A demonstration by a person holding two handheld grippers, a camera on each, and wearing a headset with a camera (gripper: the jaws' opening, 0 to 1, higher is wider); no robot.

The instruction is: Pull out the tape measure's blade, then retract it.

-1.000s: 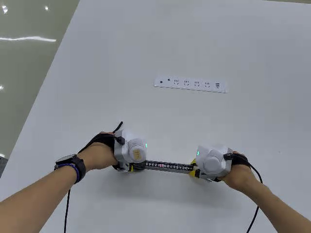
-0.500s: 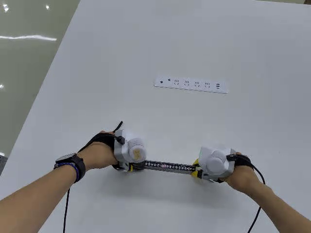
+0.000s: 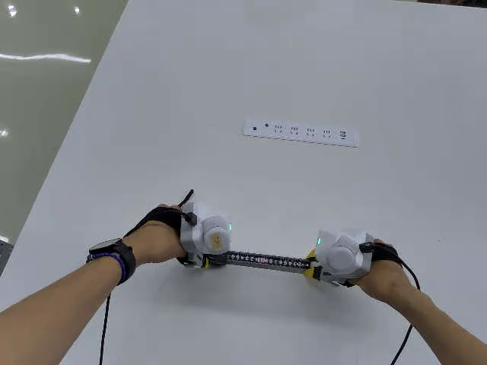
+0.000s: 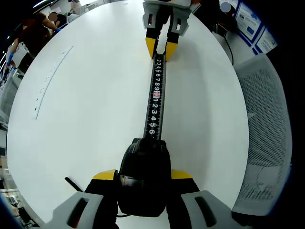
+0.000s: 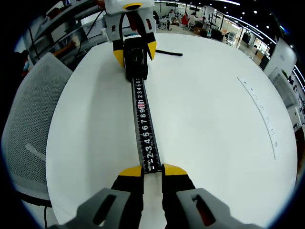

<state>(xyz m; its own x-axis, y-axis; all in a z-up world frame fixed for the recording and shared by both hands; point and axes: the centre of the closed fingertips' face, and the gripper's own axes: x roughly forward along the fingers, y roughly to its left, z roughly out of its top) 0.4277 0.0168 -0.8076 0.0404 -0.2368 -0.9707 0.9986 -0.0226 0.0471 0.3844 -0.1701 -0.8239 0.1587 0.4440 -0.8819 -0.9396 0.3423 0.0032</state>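
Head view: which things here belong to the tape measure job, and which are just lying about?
In the job: tape measure case, clamped in the left tool; blade, drawn out across the table, its end pinched by the right tool.

Lying about: power strip, farther up the table; mesh chair beside the table.

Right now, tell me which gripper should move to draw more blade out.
Right. The right gripper is shut on the tip of the blade, free to pull away; the left gripper clamps the case, so it likely serves best as the anchor.
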